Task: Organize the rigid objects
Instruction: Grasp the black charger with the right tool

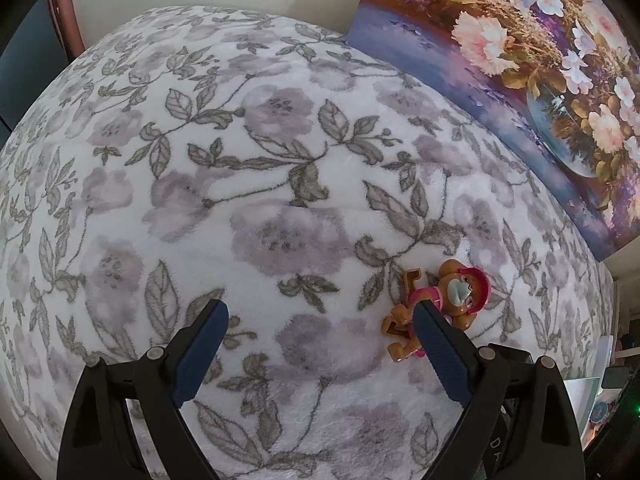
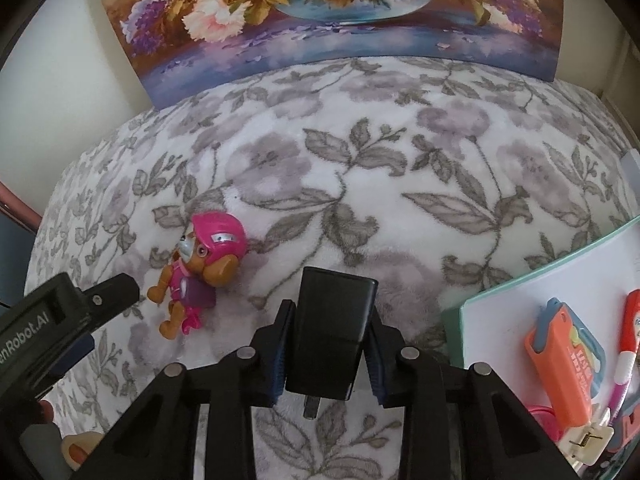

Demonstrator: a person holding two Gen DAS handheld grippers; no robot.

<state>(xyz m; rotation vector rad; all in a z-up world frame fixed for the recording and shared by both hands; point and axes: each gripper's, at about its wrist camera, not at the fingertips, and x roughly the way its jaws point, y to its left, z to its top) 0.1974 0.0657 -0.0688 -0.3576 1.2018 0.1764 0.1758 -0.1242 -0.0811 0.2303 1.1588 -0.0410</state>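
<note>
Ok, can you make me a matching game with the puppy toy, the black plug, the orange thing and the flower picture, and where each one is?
1 puppy toy
2 black plug
3 orange thing
4 flower picture

A standing at the back
B lying on the blanket
C in the white tray
D between the fingers of the right tool

Pairs: 1-B, 2-D, 3-C, 4-A

Fluffy cloth blanket (image 1: 280,160), seemingly matt plastic charger (image 2: 332,332)
</note>
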